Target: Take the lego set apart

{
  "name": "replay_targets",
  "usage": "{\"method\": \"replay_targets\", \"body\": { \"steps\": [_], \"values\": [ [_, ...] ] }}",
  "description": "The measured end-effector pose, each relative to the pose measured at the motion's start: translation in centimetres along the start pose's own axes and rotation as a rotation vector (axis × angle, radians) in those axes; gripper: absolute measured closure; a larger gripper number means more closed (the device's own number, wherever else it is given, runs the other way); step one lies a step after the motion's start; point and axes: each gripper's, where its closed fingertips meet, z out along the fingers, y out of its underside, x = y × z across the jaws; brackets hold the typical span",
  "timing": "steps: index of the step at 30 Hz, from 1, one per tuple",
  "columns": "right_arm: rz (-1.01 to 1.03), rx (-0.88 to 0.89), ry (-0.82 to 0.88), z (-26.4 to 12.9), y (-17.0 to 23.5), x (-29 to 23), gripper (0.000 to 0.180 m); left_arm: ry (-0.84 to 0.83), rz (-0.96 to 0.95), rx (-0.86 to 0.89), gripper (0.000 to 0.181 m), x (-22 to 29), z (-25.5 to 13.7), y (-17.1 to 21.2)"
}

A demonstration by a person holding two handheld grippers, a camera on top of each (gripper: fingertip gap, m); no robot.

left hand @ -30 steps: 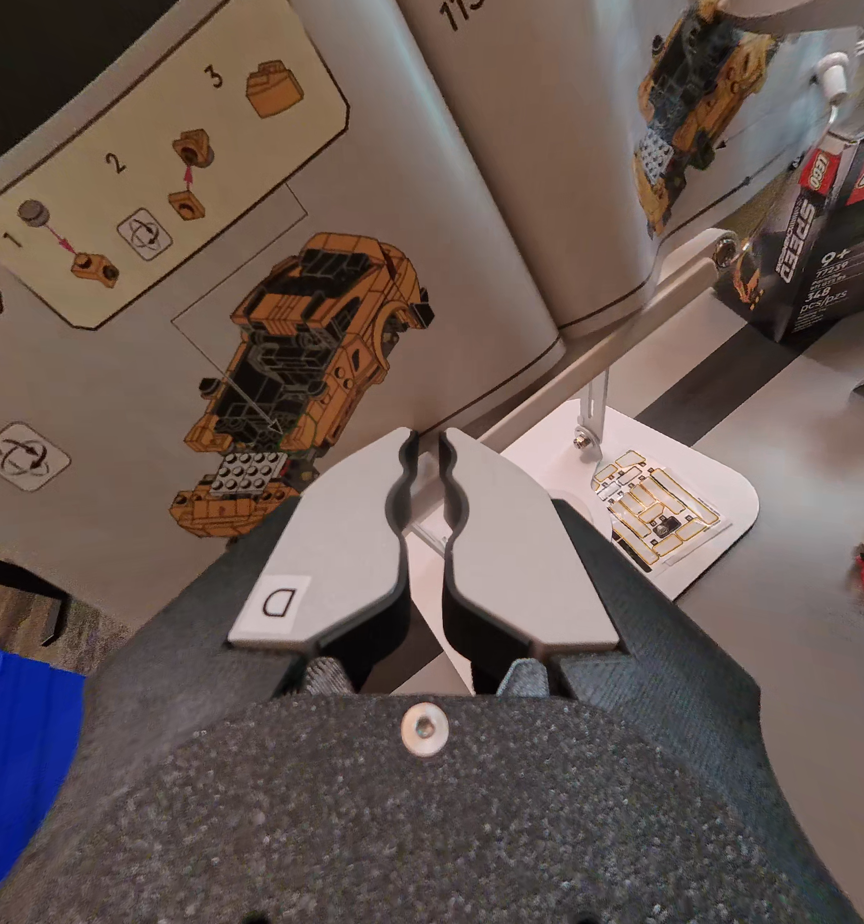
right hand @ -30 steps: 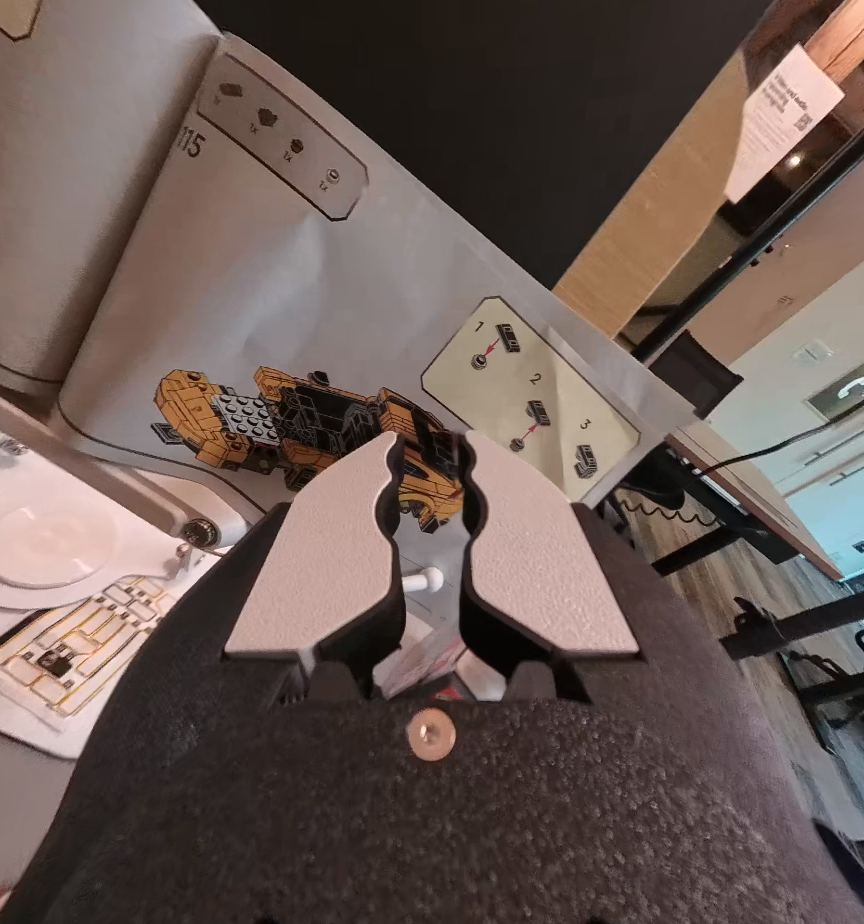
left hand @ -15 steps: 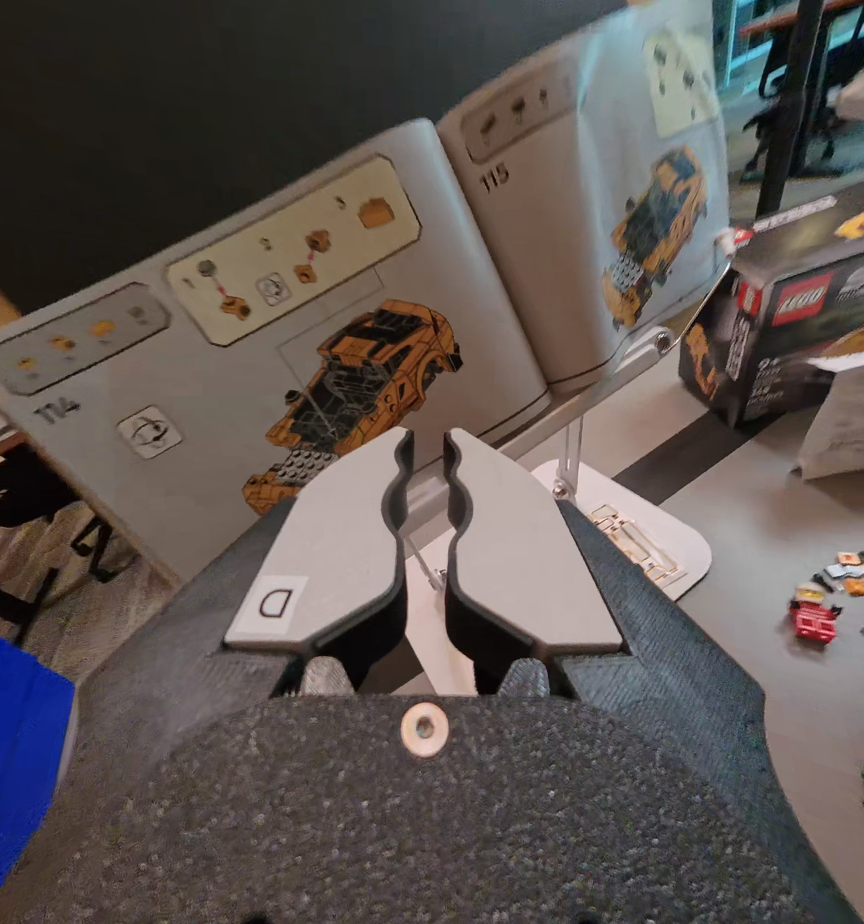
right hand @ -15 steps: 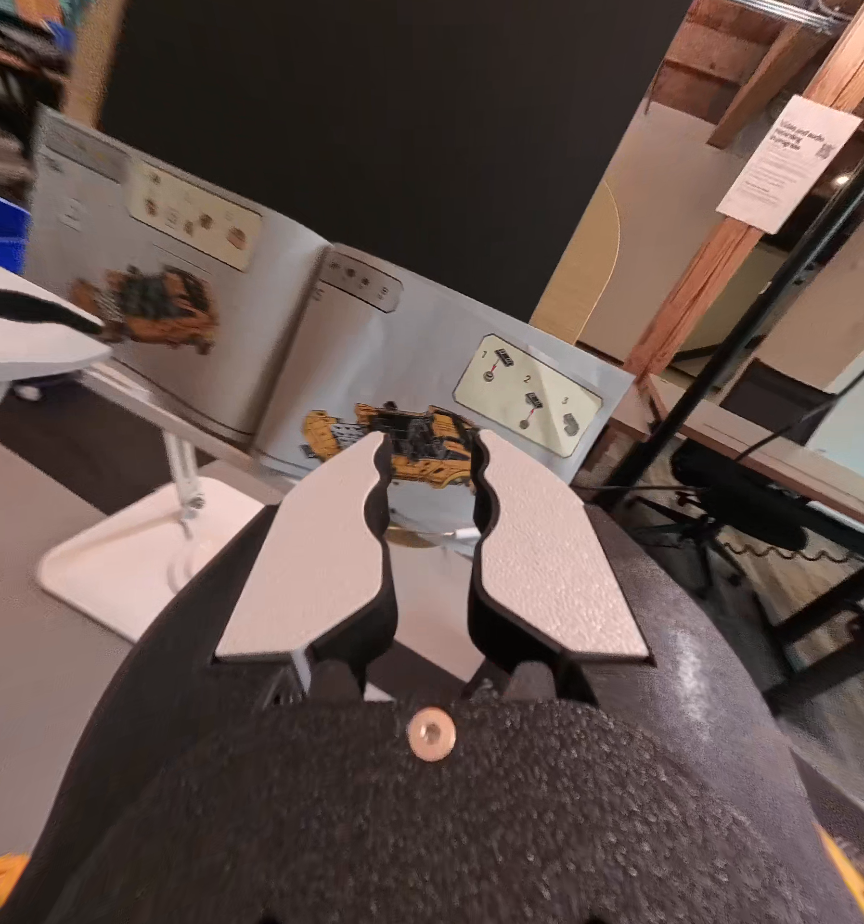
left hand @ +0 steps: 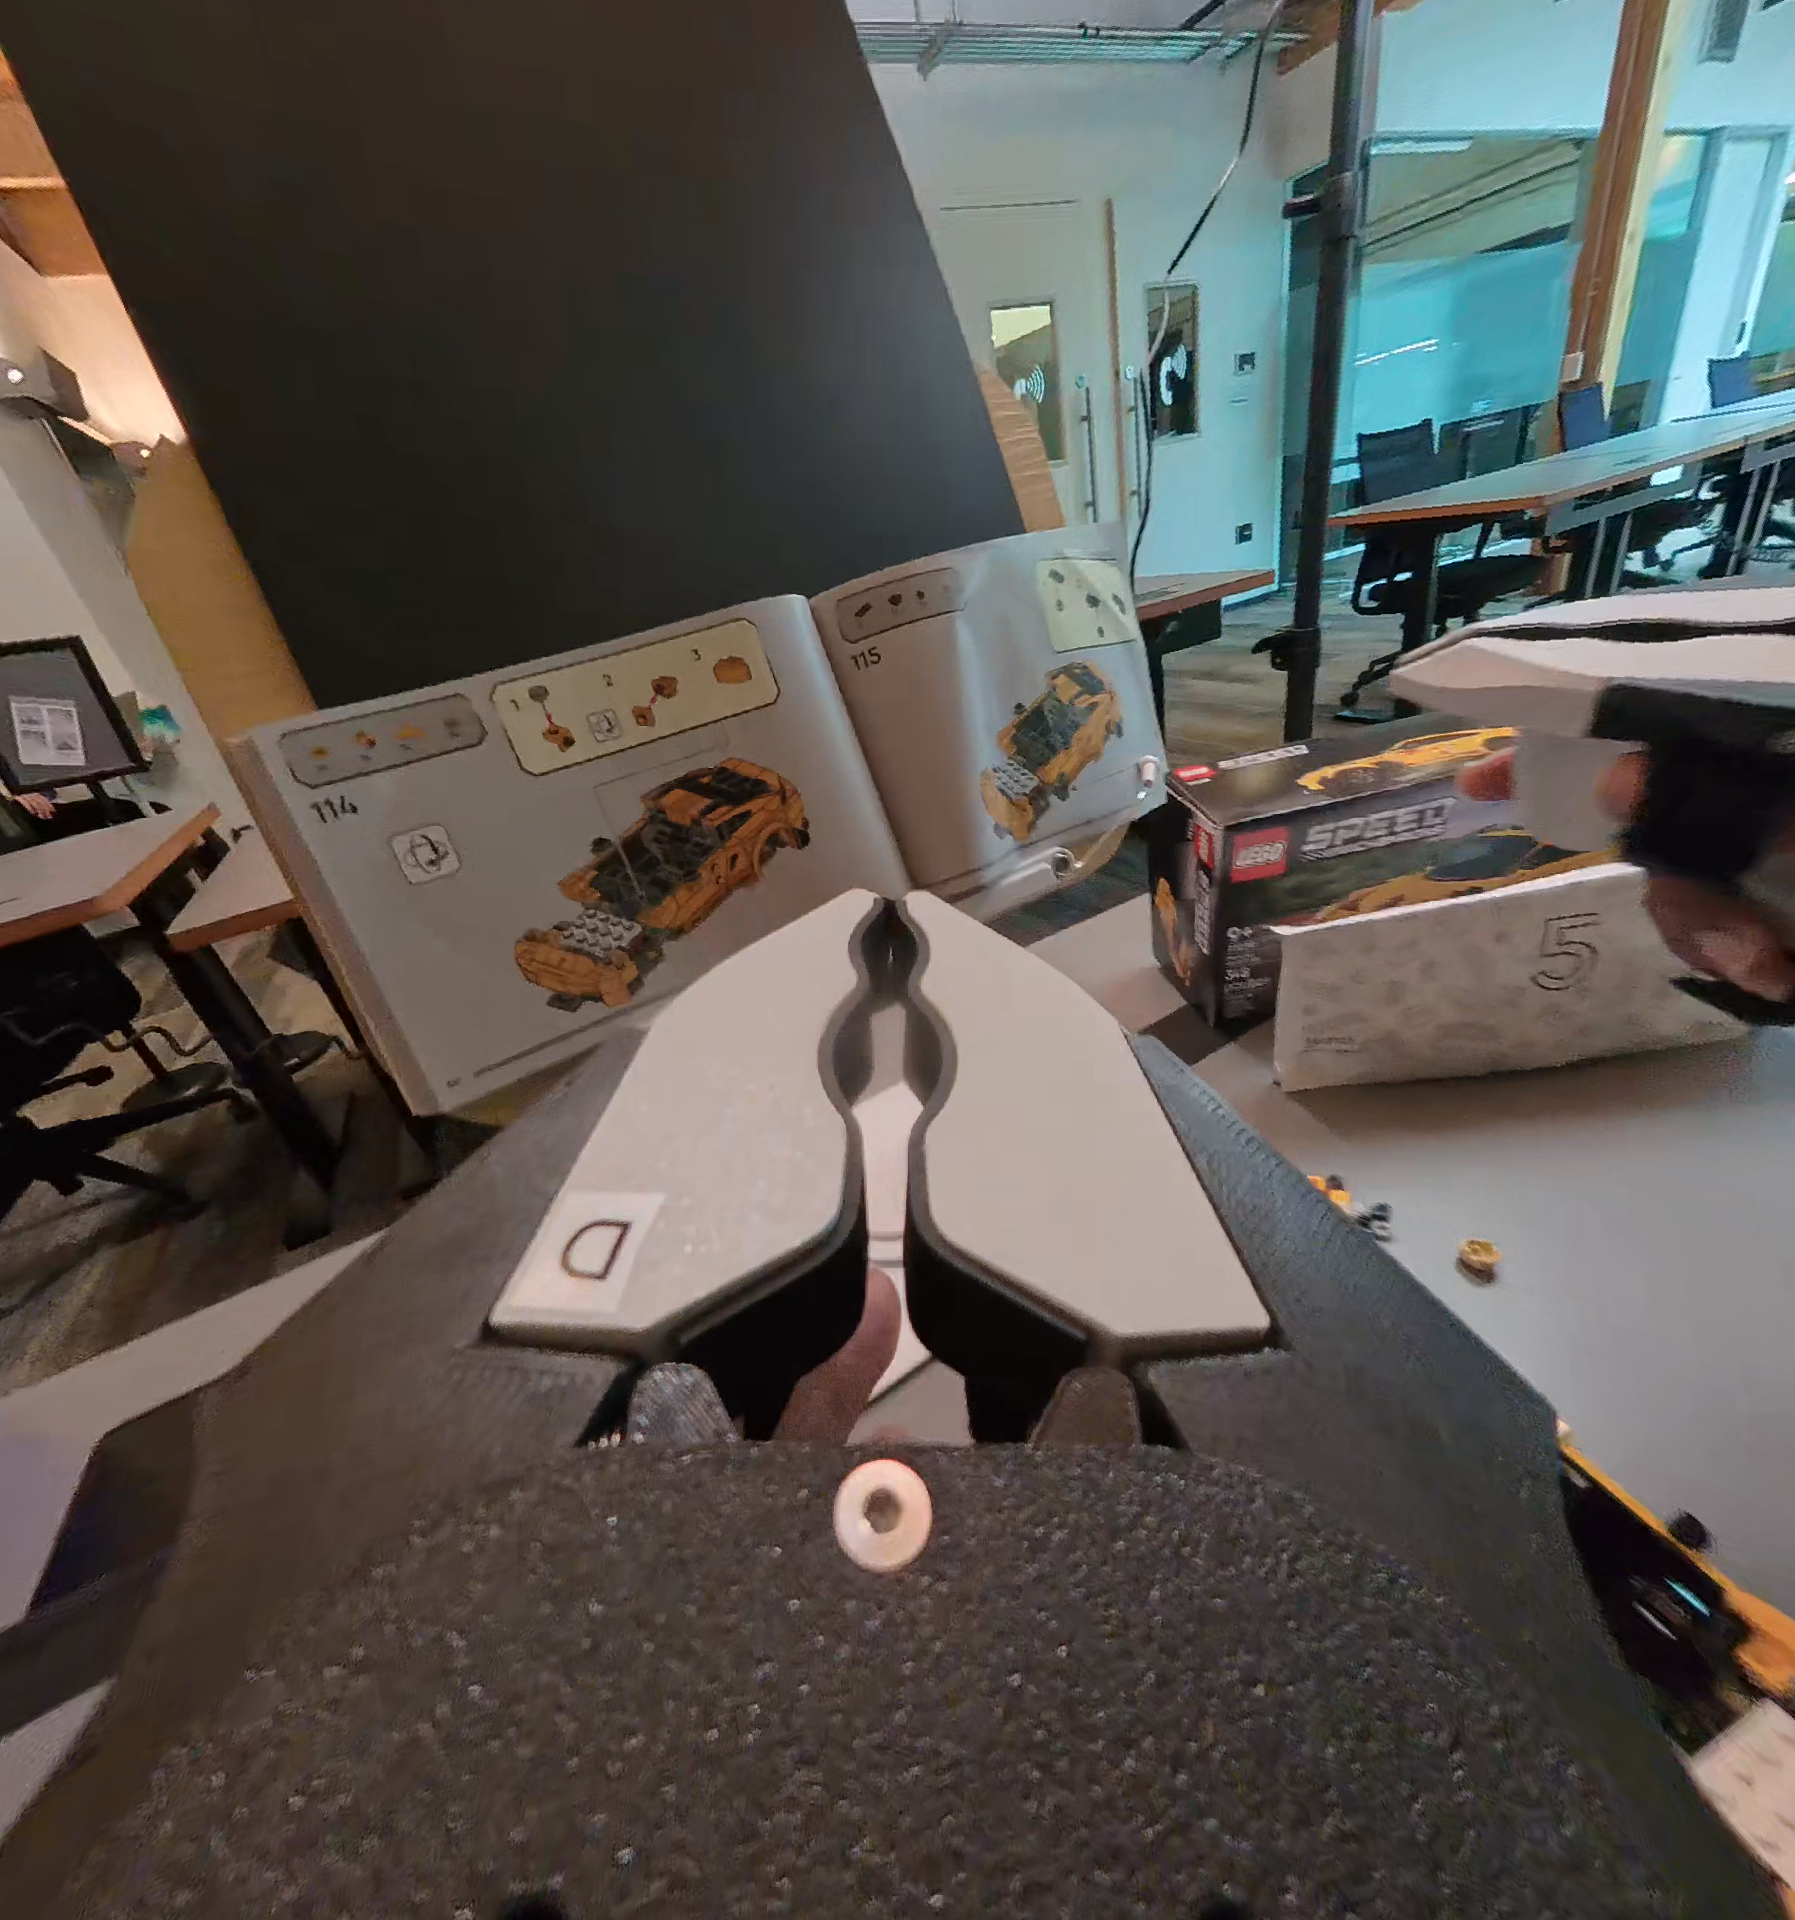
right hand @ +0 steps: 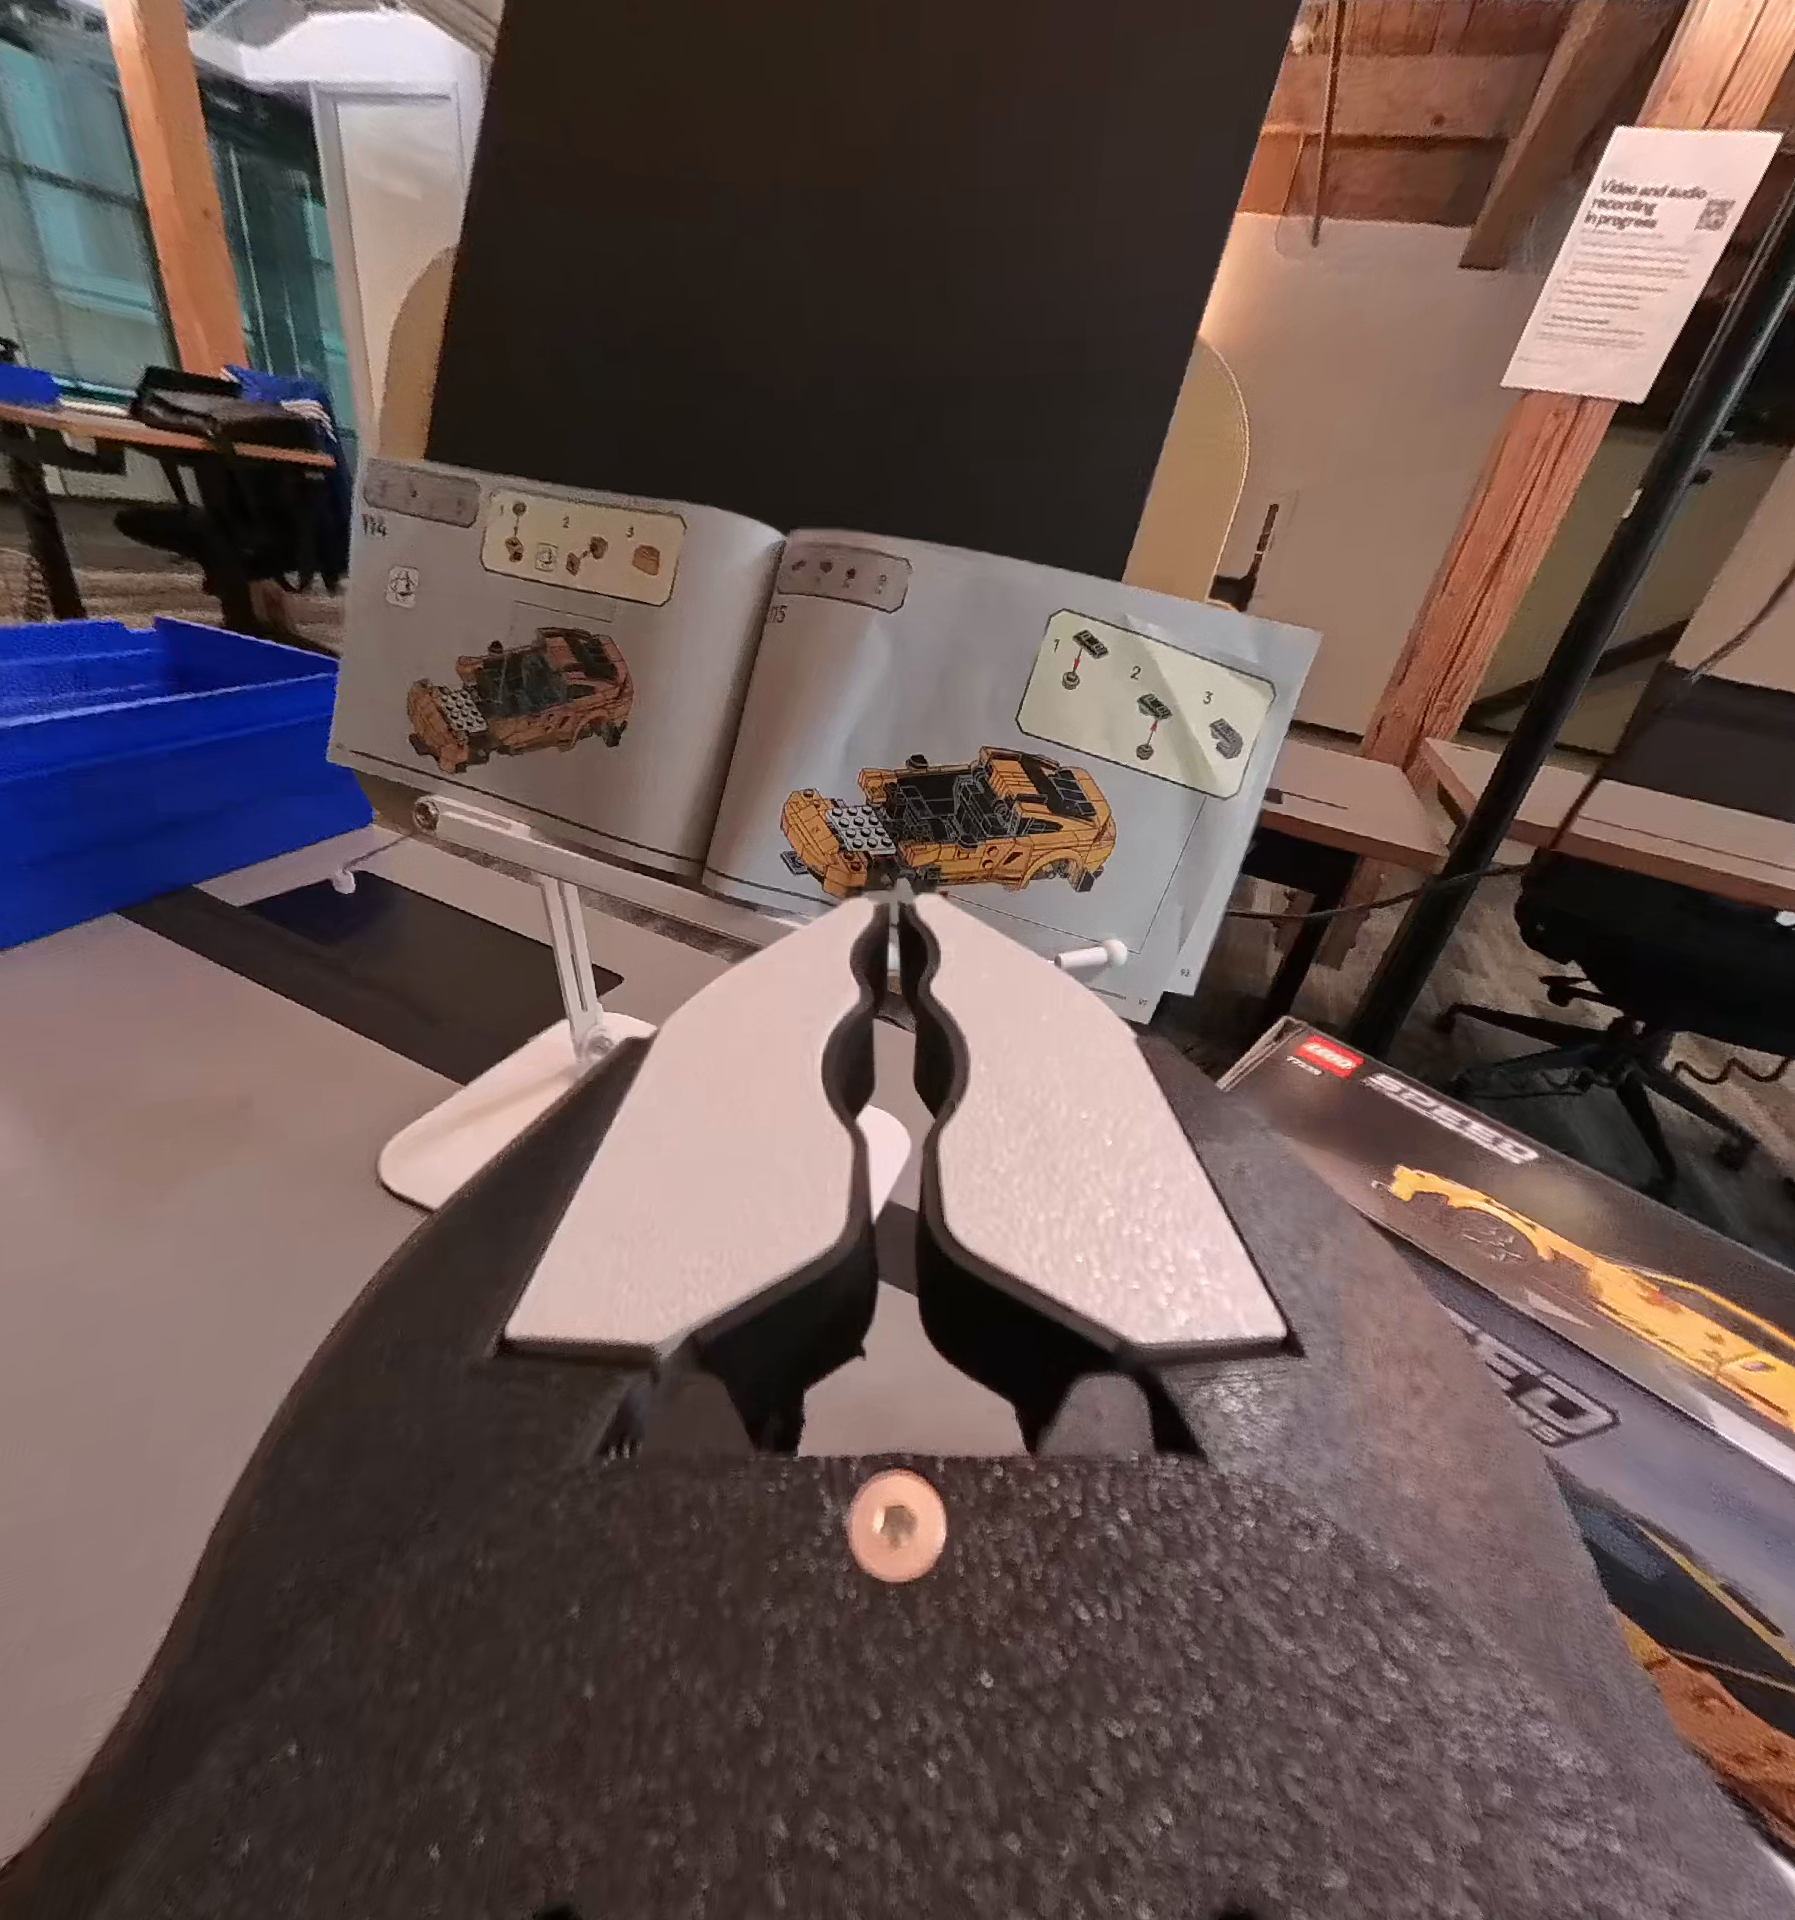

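Note:
My left gripper [left hand: 885,916] is shut and empty, held above the grey table [left hand: 1599,1195] and facing the open instruction booklet [left hand: 664,831]. A yellow and black lego car [left hand: 1693,1631] shows only partly at the lower right edge of the left wrist view. Small loose pieces [left hand: 1477,1257] lie on the table to its right. My right gripper [right hand: 895,906] is shut and empty, facing the booklet [right hand: 872,727]. It also shows side-on at the right of the left wrist view [left hand: 1423,675], held by a hand.
The booklet rests on a white stand [right hand: 477,1122]. The lego box [left hand: 1329,831] and a white numbered bag [left hand: 1475,977] stand right of it; the box also shows in the right wrist view [right hand: 1599,1247]. A blue bin [right hand: 124,748] sits at the left. Office desks and chairs are behind. There is about 20 centimeters between the tips of the two grippers.
Both grippers have pulled back from close to the booklet pages, so the whole booklet and room now show. Their jaws went from slightly apart to closed.

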Motion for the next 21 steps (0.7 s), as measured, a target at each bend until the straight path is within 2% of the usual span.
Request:
{"method": "replay_targets", "body": {
  "steps": [5,10,21],
  "values": [
    [0.037,0.000,-0.006,0.4,1.3,0.7,0.180,-0.020,-0.060,-0.026,0.181,0.5,-1.9,2.6],
    [0.032,0.032,0.007,0.1,2.0,1.7,0.180,0.048,-0.070,-0.120,0.181,1.2,-1.0,7.3],
    [0.021,0.020,-0.013,0.5,3.8,0.8,0.180,0.037,-0.024,-0.065,0.181,0.7,-0.9,8.5]
  ]
}}
